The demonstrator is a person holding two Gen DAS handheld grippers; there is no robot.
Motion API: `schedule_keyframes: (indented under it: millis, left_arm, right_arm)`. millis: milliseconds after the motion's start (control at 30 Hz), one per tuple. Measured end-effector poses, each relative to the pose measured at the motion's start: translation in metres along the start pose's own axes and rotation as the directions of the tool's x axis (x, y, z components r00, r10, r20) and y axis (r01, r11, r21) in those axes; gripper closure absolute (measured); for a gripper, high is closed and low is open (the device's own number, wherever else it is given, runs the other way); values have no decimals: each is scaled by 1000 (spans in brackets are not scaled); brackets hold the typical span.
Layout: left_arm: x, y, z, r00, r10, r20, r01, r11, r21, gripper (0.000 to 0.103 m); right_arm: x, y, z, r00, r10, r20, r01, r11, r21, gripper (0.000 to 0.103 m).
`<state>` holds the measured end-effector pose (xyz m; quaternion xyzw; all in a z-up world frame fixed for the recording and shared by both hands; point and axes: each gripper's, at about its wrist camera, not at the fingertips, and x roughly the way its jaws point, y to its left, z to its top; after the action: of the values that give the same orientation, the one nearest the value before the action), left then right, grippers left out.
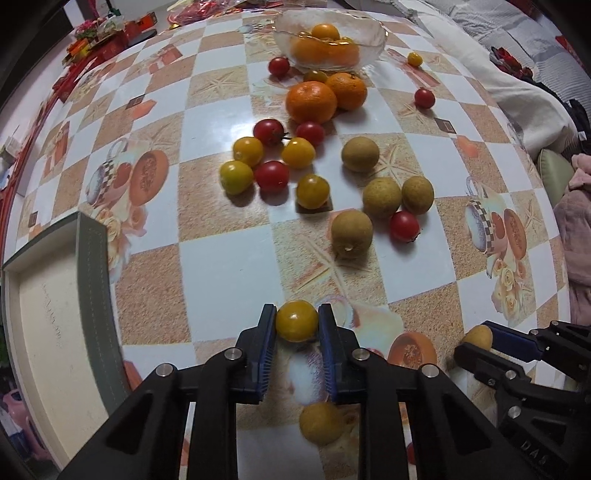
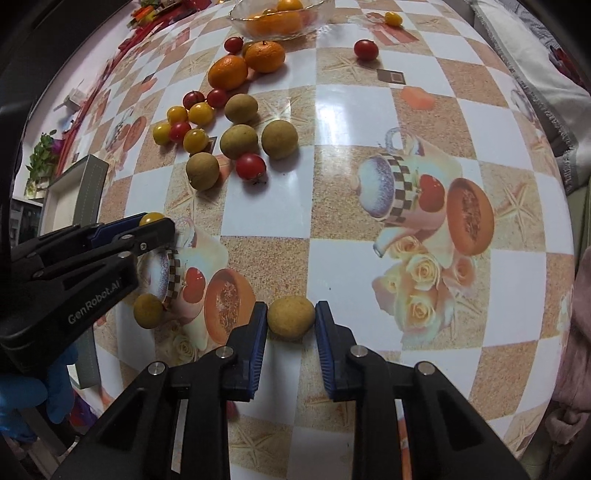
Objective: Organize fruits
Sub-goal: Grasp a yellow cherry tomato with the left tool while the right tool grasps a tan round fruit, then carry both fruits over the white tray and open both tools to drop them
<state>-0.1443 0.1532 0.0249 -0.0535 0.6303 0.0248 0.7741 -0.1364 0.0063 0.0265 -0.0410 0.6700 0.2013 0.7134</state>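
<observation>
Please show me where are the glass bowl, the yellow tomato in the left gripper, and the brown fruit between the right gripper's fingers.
glass bowl [image 1: 369, 35]: left wrist view, bare right wall.
yellow tomato [image 1: 296, 320]: left wrist view, middle of skin.
brown fruit [image 2: 290, 316]: right wrist view, middle of skin.

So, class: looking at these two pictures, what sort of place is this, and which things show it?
Probably a home living or dining room: a table under a patterned oilcloth, a glass bowl of oranges, and bedding or cushions beside the table.
</observation>
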Motion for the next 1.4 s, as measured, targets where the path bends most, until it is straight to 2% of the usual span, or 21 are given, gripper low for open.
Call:
schedule_keyframes:
  millis: [400,600,767,1100,1300,1400]
  left_arm:
    - [-56,37,-37,998,-20,61,24,998,-60,79]
    - [-71,68,-53,996,26,82,-17,994,-113,79]
    - [-79,112,-67,993,78,90,-60,980,-191,79]
    - [-65,214,-87,980,193,41,-164,912,-376,79]
    - [-42,241,-85,975,223,7,-202,895,-398,79]
    - [-34,246,-82,971,239,0,-221,896,-386,79]
  right_arm:
    - [-28,29,0,1000,24,16,-23,998,-60,75]
    - [-34,69,11,999,49,14,-47,991,-128,75]
    - [-29,117,25,997,76,1,-74,973,-218,75]
    - [3,221,59,990,129,-51,-139,925,-355,75]
    - [37,266,76,989,114,-90,-141,904,-404,75]
    - [52,282,86,991,96,-97,-128,898,-421,75]
